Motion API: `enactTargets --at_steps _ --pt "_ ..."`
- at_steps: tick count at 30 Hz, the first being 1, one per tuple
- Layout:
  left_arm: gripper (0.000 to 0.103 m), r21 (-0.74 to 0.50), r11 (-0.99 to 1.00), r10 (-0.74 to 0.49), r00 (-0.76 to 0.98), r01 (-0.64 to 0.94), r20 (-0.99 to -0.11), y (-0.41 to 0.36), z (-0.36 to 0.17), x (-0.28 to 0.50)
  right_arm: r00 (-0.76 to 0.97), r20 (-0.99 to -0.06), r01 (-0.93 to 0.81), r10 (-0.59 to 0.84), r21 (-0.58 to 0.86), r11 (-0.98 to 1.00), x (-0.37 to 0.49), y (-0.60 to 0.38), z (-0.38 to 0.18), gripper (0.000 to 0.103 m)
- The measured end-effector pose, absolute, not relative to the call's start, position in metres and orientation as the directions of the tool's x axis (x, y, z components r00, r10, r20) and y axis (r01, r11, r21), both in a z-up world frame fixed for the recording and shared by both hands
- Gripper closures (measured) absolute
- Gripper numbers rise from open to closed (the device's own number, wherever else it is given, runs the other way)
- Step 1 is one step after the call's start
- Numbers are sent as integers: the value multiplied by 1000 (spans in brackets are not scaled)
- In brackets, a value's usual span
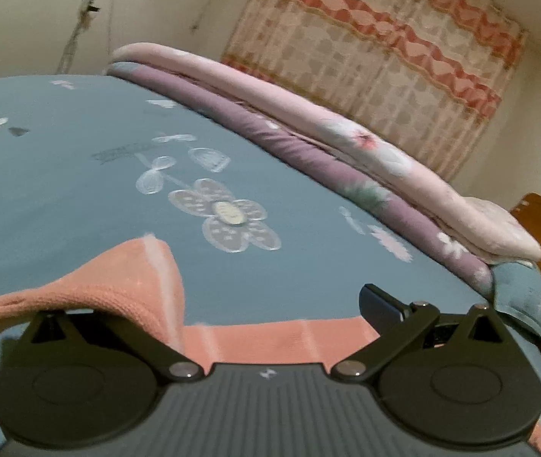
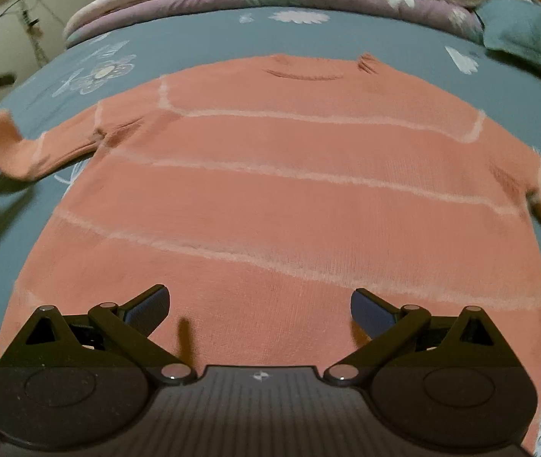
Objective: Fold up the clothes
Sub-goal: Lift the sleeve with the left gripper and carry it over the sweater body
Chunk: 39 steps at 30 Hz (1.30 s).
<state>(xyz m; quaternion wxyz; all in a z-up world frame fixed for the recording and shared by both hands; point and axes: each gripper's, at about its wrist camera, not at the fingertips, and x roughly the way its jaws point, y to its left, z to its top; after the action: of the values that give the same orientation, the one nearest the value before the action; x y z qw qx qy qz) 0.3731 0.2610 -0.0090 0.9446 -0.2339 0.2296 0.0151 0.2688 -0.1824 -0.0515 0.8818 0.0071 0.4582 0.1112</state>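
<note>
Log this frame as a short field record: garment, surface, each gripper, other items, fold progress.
garment: salmon striped sweater, spread flat, front up, neckline far from right camera
surface: blue floral bedsheet
left gripper: open, one sleeve draped over its left finger
right gripper: open, over the hem, holding nothing
other items: folded quilts along far edge; curtain behind
fold progress: body not yet folded

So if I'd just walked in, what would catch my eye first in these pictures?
Most likely the salmon-pink striped sweater, spread flat across the blue flowered bedsheet with both sleeves out to the sides. Next, the black right tongs, wide open above its hem, and the left tongs, also spread, with one sleeve draped over one side. Behind lie folded pink and purple quilts and a red-patterned curtain.
</note>
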Motion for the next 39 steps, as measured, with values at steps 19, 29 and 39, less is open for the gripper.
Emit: enactTargets --at_steps 19,29,39 --pt "1 -415 909 -196 853 -27 -483 144 54 410 581 -775 -330 250 56 942 259 -232 -59 0" --pt "1 -378 922 -269 833 78 -484 71 70 436 620 -743 -324 252 49 945 252 -270 -57 0" --pt "1 -337 929 -309 824 154 -475 24 93 453 632 -729 -268 264 113 957 246 -299 -65 0"
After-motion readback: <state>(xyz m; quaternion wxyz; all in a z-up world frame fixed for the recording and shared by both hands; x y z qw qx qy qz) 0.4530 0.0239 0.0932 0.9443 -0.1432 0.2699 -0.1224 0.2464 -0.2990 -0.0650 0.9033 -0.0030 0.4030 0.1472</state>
